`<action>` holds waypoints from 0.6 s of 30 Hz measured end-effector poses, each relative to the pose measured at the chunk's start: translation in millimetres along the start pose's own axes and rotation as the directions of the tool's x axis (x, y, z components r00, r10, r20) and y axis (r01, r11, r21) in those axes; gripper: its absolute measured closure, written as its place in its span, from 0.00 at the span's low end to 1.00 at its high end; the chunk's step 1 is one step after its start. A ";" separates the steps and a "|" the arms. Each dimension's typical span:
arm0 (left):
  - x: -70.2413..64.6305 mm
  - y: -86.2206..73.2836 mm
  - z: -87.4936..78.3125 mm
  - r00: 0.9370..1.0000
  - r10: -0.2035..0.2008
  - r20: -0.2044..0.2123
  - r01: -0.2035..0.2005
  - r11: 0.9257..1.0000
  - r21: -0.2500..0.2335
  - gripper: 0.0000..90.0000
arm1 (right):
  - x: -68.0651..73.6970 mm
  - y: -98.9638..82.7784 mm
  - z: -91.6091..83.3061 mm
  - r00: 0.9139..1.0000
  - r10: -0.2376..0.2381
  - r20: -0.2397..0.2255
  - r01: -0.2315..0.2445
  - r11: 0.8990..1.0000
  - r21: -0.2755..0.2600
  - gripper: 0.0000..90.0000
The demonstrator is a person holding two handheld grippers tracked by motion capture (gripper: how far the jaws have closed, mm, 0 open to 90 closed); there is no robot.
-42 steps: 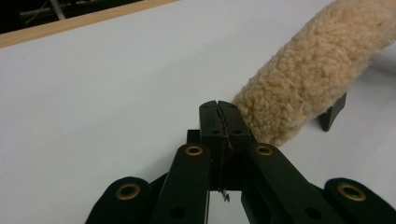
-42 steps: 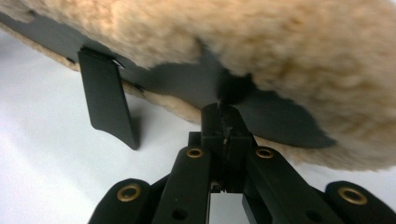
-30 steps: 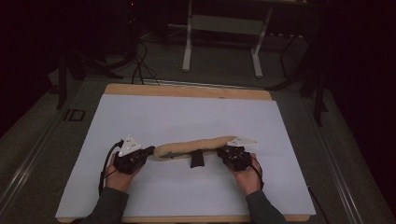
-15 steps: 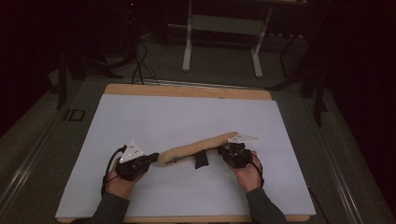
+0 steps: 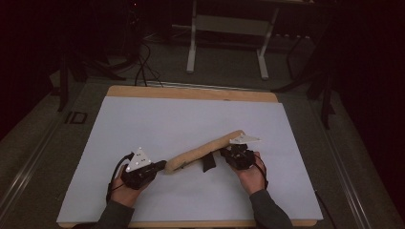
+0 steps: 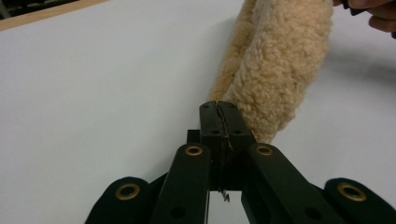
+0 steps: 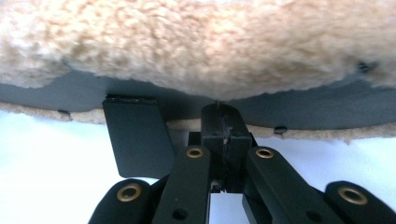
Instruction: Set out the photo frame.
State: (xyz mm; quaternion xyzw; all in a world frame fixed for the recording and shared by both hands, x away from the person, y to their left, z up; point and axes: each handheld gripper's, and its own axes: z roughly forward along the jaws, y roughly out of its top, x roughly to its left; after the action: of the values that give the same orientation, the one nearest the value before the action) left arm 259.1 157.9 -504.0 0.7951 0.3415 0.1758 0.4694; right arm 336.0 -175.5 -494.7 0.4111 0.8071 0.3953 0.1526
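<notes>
A long tan fleece pad lies slanted on the white sheet, its left end nearer me. A black tab sticks out from its underside. My left gripper sits at the pad's left end. In the left gripper view its jaws are shut tight, tips against the fleece, nothing visible between them. My right gripper is at the pad's right part. Its jaws are shut, tips under the fleece against the dark lining, beside the black tab.
The sheet covers a wooden table, with bare sheet behind and in front of the pad. Beyond the table stand a metal frame and floor cables. The other hand shows in the left gripper view.
The left gripper has drawn back toward me, and the pad's left end came with it. The pad now lies slanted instead of level. The right gripper shifted slightly away from me.
</notes>
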 end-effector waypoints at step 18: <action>-14.9 1.3 5.5 0.999 0.033 0.041 -0.033 0.999 -0.001 1.00 | 8.6 7.7 3.6 1.000 -0.017 -0.005 0.017 1.000 0.003 1.00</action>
State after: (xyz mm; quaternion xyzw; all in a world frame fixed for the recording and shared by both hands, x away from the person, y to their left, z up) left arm 252.4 143.5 -505.1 0.8041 0.3185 0.1673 0.4733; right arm 336.9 -164.3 -490.5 0.4035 0.8116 0.3937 0.1532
